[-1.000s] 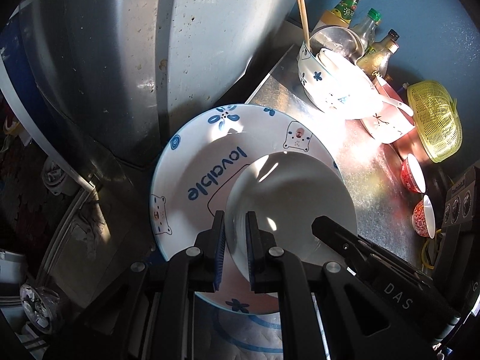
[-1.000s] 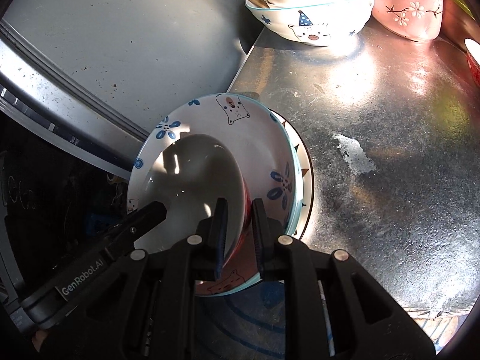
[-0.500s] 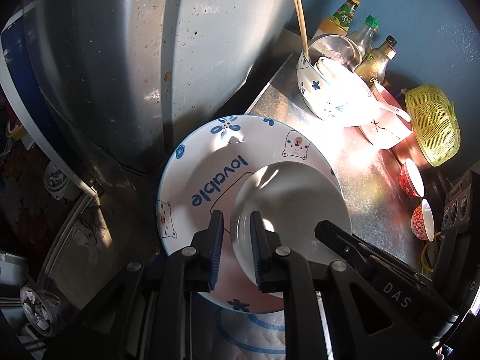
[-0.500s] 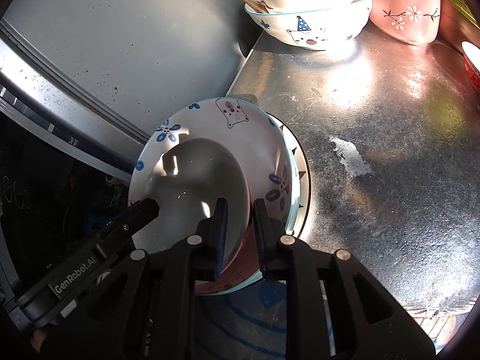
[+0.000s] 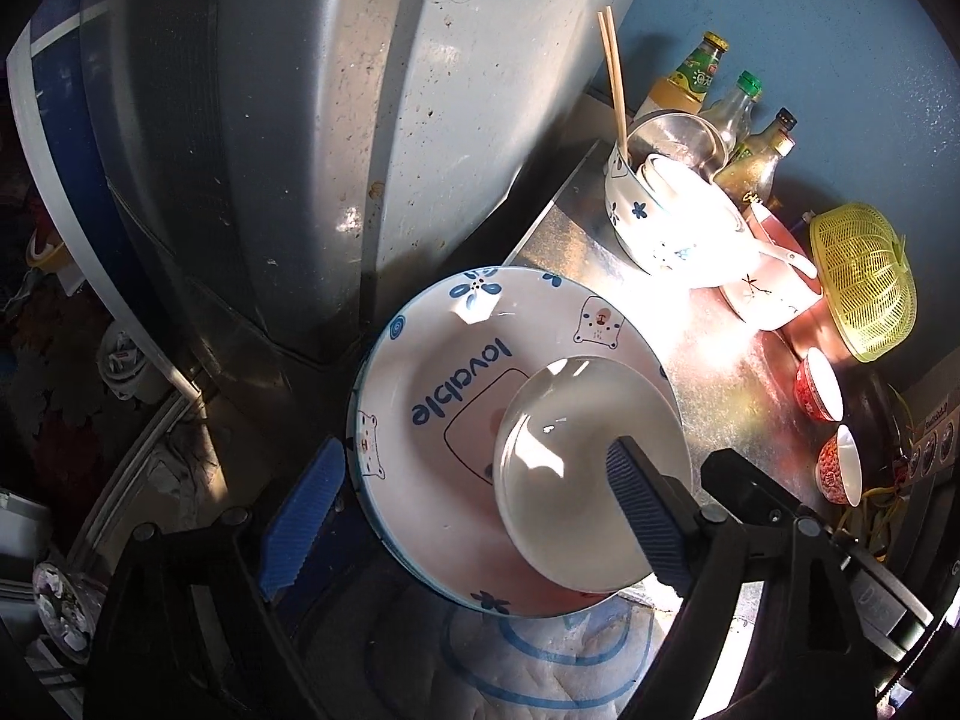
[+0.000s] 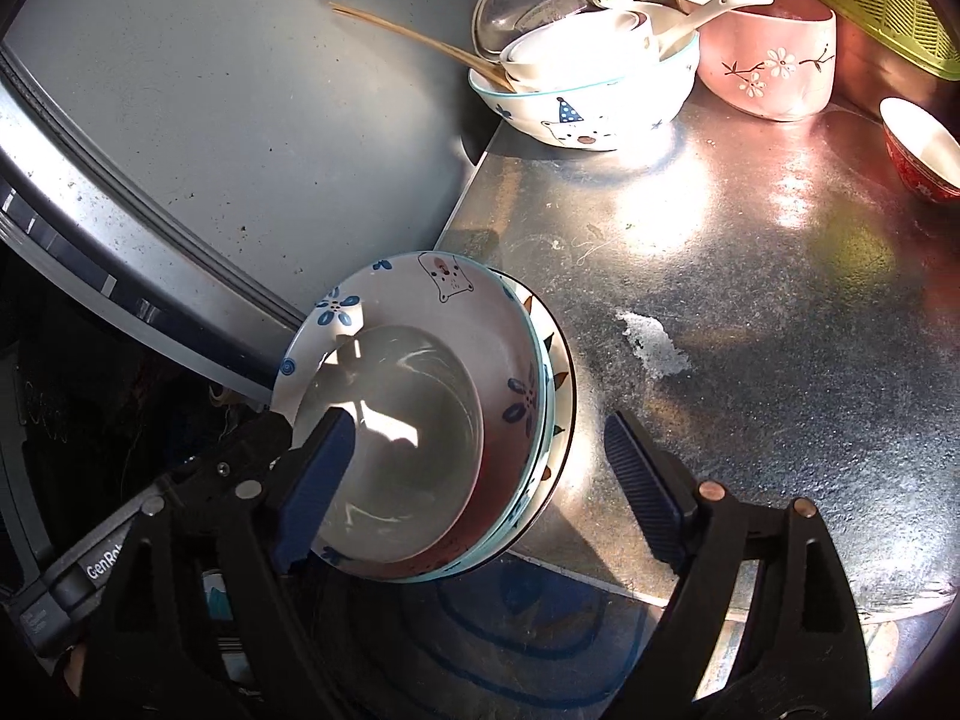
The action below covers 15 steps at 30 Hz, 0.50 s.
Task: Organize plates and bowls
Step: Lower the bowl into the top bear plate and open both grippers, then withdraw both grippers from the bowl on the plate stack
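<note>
A plain white plate (image 5: 576, 480) is seen lying inside a larger plate printed with bears, blue flowers and the word "lovable" (image 5: 456, 372), at the near left corner of the metal table (image 6: 750, 312). In the right wrist view, one more plate with a dark rim (image 6: 564, 396) is seen under the bear plate, so a stack of three is formed, and its near edge hangs over the edge of the table.

The jaws of the left gripper (image 5: 474, 516) have just been opened and are now wide apart: the stack is between them, but no pad is pressed on it. The jaws of the right gripper (image 6: 480, 474) have just been opened too and stand wide apart on both sides of the stack, without a grip.

At the far side of the table a big bear bowl (image 6: 594, 102) is placed, with smaller white bowls and chopsticks (image 5: 615, 72) inside it. Beside it a pink flowered bowl (image 6: 774, 60) with a white spoon is found, then two small red bowls (image 5: 822, 384) and a yellow-green basket (image 5: 864, 282). Three bottles (image 5: 738, 108) are kept by the blue wall
</note>
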Each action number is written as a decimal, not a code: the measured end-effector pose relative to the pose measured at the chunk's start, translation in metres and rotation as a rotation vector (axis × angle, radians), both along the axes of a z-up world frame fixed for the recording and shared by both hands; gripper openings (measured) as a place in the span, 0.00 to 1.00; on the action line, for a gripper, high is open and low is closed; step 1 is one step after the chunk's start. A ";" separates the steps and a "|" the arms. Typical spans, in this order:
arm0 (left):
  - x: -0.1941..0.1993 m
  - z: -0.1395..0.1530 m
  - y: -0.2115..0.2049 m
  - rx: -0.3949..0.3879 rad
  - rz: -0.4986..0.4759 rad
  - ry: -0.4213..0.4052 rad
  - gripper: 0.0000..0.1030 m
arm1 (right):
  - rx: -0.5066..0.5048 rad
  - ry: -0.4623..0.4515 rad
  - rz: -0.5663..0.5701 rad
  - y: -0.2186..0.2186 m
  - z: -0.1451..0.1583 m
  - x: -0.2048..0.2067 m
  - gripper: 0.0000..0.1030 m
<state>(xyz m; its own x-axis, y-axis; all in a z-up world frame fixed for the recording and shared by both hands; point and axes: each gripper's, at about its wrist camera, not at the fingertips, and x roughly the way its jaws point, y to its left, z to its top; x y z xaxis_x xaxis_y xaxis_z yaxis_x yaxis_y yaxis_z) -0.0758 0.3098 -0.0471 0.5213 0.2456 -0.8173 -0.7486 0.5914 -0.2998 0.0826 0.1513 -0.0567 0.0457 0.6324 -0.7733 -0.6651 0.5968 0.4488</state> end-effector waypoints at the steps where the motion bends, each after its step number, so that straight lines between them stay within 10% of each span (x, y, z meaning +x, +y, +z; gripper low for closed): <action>1: -0.002 0.002 -0.001 0.008 0.000 -0.003 0.94 | 0.000 -0.004 -0.007 -0.003 0.002 0.001 0.99; 15: 0.012 0.015 -0.034 0.047 -0.082 -0.004 0.95 | 0.030 -0.022 -0.117 -0.056 0.021 0.022 1.00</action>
<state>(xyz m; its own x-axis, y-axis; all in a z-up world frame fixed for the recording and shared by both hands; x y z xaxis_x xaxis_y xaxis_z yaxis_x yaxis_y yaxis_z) -0.0637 0.2762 -0.0318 0.5443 0.2397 -0.8039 -0.6959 0.6642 -0.2731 0.1042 0.0950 -0.0358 0.1372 0.6446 -0.7521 -0.6018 0.6573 0.4536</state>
